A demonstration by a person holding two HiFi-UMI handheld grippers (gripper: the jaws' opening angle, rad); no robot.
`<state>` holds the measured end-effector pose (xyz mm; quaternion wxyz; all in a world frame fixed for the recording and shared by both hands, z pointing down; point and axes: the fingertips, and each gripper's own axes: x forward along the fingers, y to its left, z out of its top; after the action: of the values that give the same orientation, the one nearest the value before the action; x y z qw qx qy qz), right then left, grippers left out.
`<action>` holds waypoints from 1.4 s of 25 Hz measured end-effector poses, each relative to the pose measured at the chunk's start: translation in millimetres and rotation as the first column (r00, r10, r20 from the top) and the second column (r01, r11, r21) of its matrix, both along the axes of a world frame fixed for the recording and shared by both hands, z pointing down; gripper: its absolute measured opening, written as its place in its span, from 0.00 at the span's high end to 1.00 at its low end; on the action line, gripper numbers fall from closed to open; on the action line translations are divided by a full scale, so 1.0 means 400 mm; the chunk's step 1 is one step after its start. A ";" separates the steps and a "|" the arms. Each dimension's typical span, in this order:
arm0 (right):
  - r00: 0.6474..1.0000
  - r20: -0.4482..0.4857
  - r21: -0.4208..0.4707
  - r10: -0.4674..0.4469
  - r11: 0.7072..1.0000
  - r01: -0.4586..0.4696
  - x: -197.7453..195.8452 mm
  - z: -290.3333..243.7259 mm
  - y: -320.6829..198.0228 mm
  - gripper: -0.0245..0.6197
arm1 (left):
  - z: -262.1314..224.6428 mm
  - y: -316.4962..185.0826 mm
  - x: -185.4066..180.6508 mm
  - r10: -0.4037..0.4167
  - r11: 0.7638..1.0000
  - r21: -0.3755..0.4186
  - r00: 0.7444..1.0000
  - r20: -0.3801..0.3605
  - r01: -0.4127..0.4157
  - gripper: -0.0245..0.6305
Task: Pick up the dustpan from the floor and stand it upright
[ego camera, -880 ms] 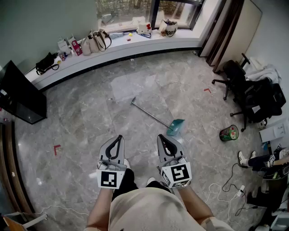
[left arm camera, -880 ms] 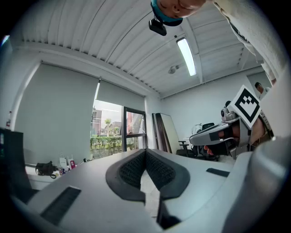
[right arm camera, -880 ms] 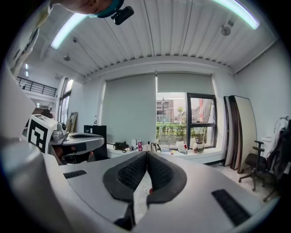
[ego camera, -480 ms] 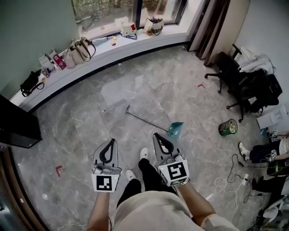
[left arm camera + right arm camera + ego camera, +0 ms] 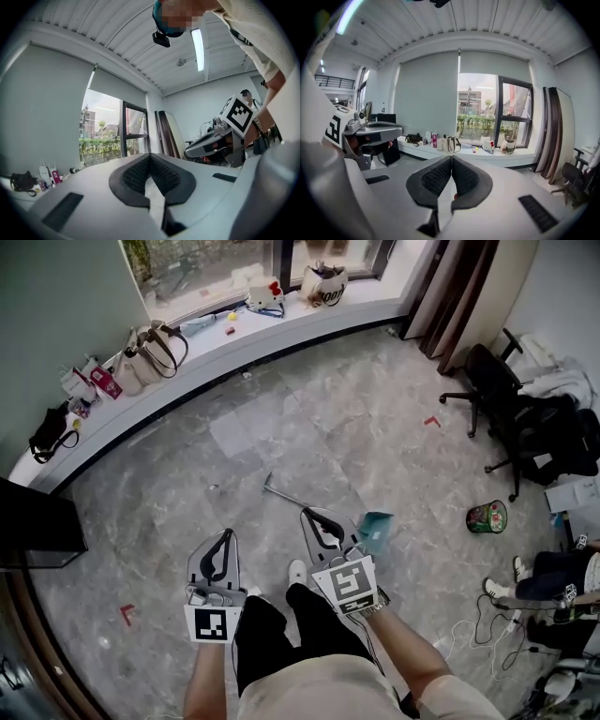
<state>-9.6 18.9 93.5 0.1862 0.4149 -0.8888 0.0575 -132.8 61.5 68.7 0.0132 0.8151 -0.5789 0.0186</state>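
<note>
Since neither gripper is on the dustpan, the step in hand is judged to be the approach; the pick-up is not begun.

Nearest, the person stands on the grey marble floor (image 5: pixel 169 474), both grippers held out at waist level, well above it. The left gripper (image 5: pixel 225 542) has its jaws brought together; its own view shows the dark pads (image 5: pixel 133 176) meeting at the tip with nothing between them. The right gripper (image 5: pixel 317 524) is likewise closed and empty, its pads (image 5: pixel 436 178) touching. Both gripper views look out level across the room, not down at the floor.

Just beyond the right gripper, the dustpan (image 5: pixel 379 524) lies flat on the floor: teal pan to the right, long metal handle (image 5: pixel 279 490) running away up-left. The head view sets the right gripper across part of the handle, but no contact is evident.

Further off stand a green bin (image 5: pixel 487 517), office chairs (image 5: pixel 492 390) and a window ledge (image 5: pixel 234 343) carrying bags.

The next move calls for lowering and tipping a gripper towards the floor, opening its jaws, and closing them on the handle. Judged risk: a thin handle lying flat offers little clearance for the jaws.
</note>
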 end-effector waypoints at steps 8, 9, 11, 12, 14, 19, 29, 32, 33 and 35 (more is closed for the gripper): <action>0.949 -0.225 -0.271 -0.220 0.950 0.156 -0.101 0.560 -0.243 0.93 | 0.352 -0.283 -0.036 0.083 0.994 -0.073 0.996 -0.025 -0.085 0.95; 0.941 -0.239 -0.311 -0.237 0.937 0.157 -0.108 0.660 -0.264 0.93 | 0.425 -0.307 -0.040 0.110 0.990 -0.085 0.994 -0.010 -0.110 0.95; 0.925 -0.271 -0.388 -0.267 0.909 0.148 -0.121 0.875 -0.309 0.93 | 0.584 -0.363 -0.059 0.143 0.986 -0.091 0.990 0.017 -0.140 0.95; 0.912 -0.292 -0.422 -0.289 0.894 0.149 -0.128 0.986 -0.332 0.93 | 0.671 -0.391 -0.073 0.144 0.986 -0.090 0.989 0.037 -0.140 0.95; 0.874 -0.337 -0.466 -0.350 0.869 0.168 -0.138 1.205 -0.371 0.93 | 0.865 -0.433 -0.096 0.132 0.986 -0.114 0.987 0.086 -0.122 0.95; 0.787 -0.390 -0.584 -0.478 0.789 0.190 -0.135 1.716 -0.393 0.93 | 1.329 -0.475 -0.132 0.141 0.976 -0.182 0.985 0.099 -0.121 0.95; 0.673 -0.439 -0.662 -0.595 0.721 0.205 -0.191 2.433 -0.521 0.80 | 1.951 -0.598 -0.135 0.169 0.975 -0.159 0.980 0.100 -0.152 0.95; 0.647 -0.446 -0.672 -0.618 0.709 0.214 -0.208 2.536 -0.543 0.80 | 2.040 -0.607 -0.127 0.202 0.974 -0.131 0.971 0.126 -0.186 0.95; 0.635 -0.454 -0.673 -0.625 0.708 0.215 -0.213 2.563 -0.550 0.80 | 2.062 -0.610 -0.127 0.207 0.974 -0.116 0.969 0.132 -0.193 0.95; 0.617 -0.479 -0.664 -0.624 0.718 0.210 -0.218 2.601 -0.572 0.80 | 2.103 -0.612 -0.131 0.198 0.977 -0.109 0.972 0.127 -0.185 0.95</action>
<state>-96.6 -210.1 1133.8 0.6138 0.1041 -0.7753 0.1064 -185.3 -183.3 909.9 0.0111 0.8624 -0.4953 0.1037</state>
